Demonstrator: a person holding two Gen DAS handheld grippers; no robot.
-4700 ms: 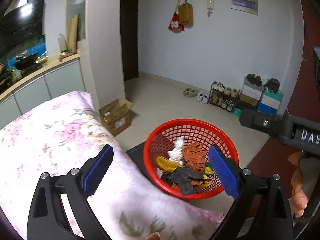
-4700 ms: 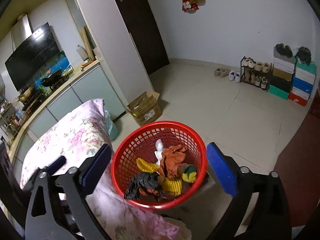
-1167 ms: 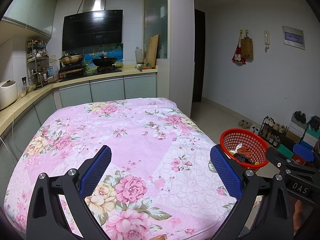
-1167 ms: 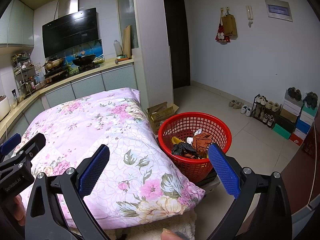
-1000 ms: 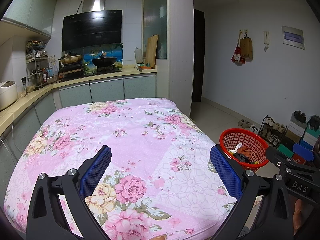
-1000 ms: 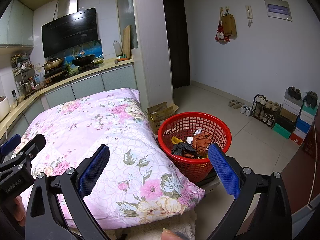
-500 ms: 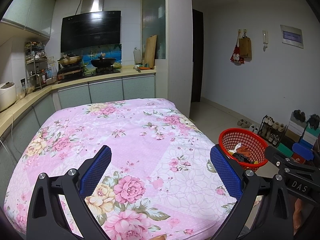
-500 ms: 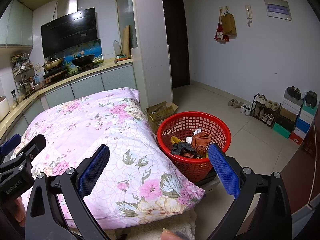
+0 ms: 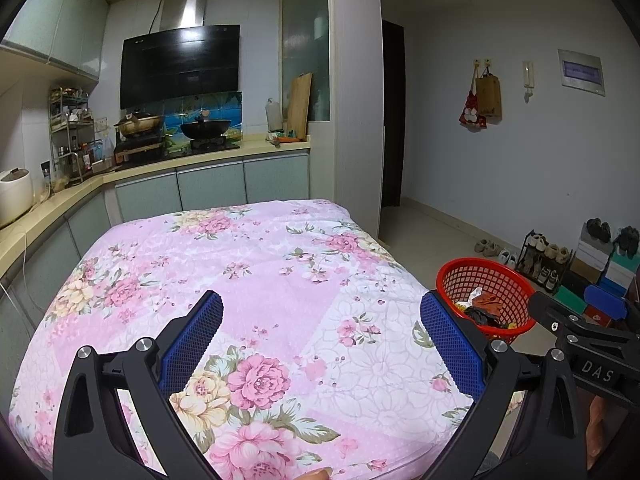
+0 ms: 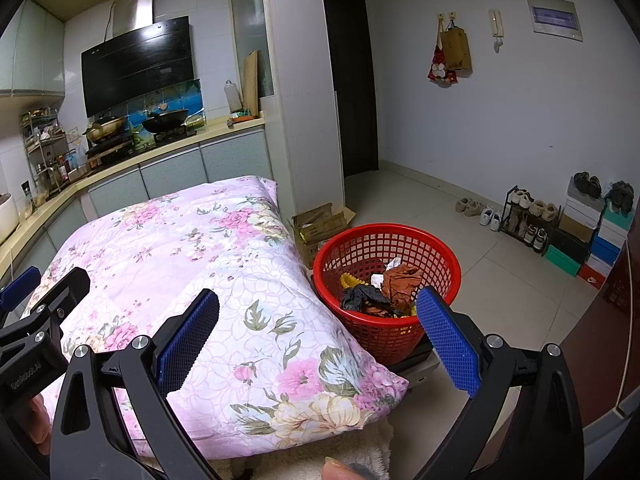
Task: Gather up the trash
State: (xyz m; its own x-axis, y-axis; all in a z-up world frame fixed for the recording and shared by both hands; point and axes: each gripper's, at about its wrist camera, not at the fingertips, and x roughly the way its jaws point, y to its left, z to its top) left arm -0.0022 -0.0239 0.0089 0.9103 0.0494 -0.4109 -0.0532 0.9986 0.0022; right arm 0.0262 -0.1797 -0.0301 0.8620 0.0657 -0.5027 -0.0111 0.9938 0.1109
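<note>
A red mesh basket (image 10: 440, 248) stands on the floor at the right side of the bed and holds crumpled trash (image 10: 384, 288): black, orange, white and yellow pieces. In the left wrist view the same basket (image 9: 516, 280) shows small at the right. My left gripper (image 9: 320, 332) hangs open over the pink floral quilt (image 9: 248, 272) with nothing between its blue pads. My right gripper (image 10: 316, 332) is open too, held over the quilt's right edge (image 10: 224, 256), the basket just beyond its right finger. I see no loose trash on the quilt.
A kitchen counter (image 9: 168, 168) with a stove and pans runs behind the bed. A cardboard box (image 10: 320, 228) sits on the floor between pillar and basket. A shoe rack (image 10: 532, 220) and stacked shoe boxes (image 10: 592, 236) line the right wall. Open tiled floor (image 10: 500, 280) lies right of the basket.
Since 4.7 s ago both grippers have pulled back and up from over the basket to a wide view of the bed. Over the last second they have hardly moved.
</note>
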